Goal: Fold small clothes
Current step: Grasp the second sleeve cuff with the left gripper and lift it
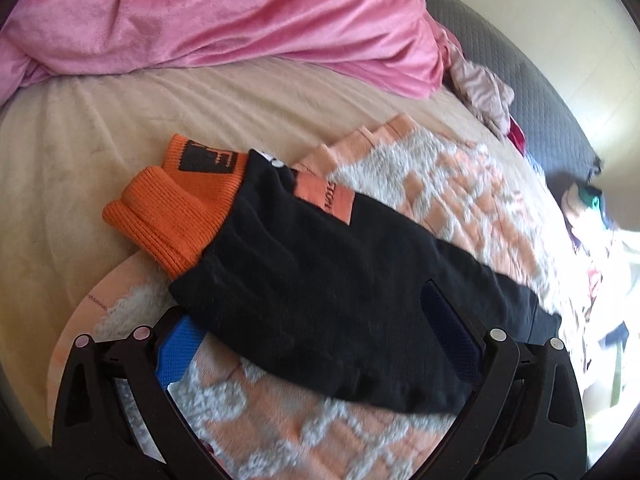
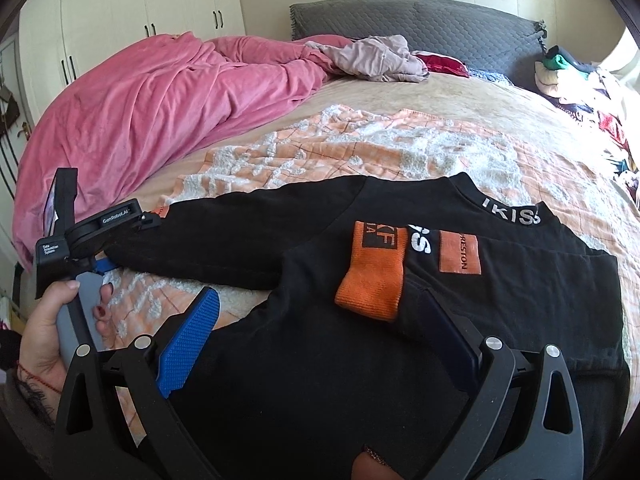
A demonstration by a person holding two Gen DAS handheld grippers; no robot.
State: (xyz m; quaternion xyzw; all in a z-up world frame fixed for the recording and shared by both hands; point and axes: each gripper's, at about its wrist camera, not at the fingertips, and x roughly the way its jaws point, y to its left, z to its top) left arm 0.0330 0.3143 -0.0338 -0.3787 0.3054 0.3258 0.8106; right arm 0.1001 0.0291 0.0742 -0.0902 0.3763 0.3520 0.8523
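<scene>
A black top with orange ribbed cuffs and orange patches lies on an orange-and-white fuzzy blanket on the bed. In the left wrist view my left gripper is open, with a black sleeve lying between its blue pads. In the right wrist view the black top spreads under my open right gripper, an orange cuff folded onto it by the collar. The left gripper sits at the far end of the sleeve, held by a hand.
A pink duvet is bunched at the bed's left. A grey quilted headboard stands at the back, with a crumpled pale garment below it. A heap of mixed clothes lies at the right. White wardrobes stand behind.
</scene>
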